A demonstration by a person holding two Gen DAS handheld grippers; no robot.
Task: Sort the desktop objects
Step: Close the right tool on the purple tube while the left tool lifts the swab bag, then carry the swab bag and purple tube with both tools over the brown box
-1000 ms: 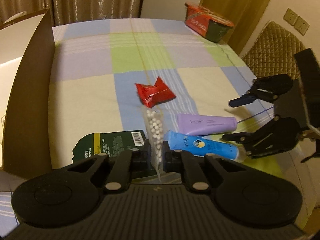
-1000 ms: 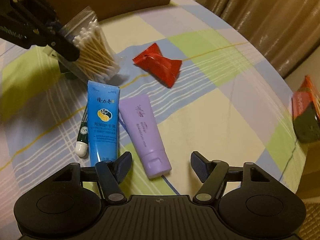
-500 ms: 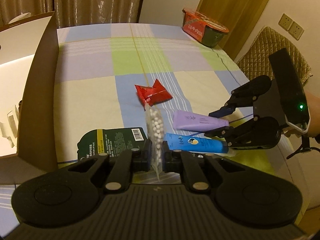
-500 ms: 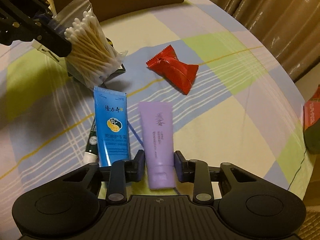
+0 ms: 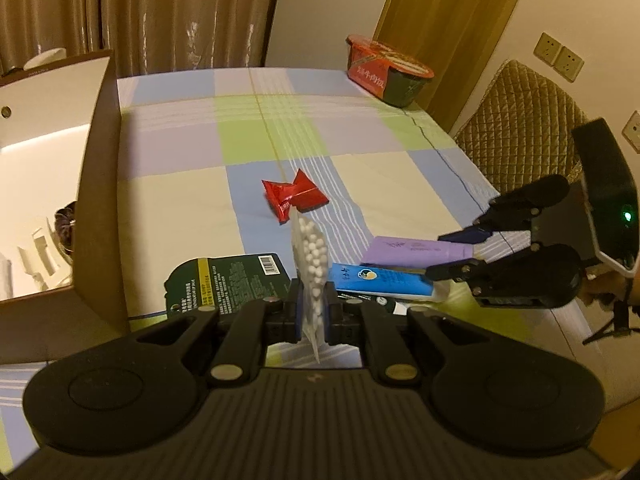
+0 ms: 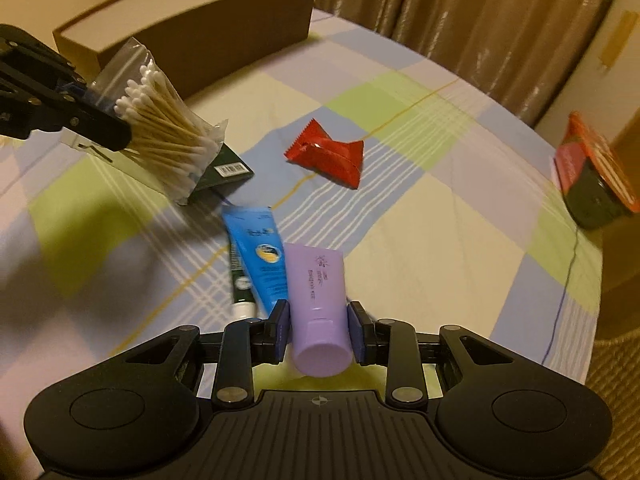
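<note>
Pinching a clear bag of cotton swabs above the checked tablecloth, the left gripper has its jaws pressed tight on the plastic. The right gripper clamps the cap end of a purple tube, beside a blue tube and a thin green tube. A red packet lies mid-table, a dark green sachet near the open cardboard box.
</note>
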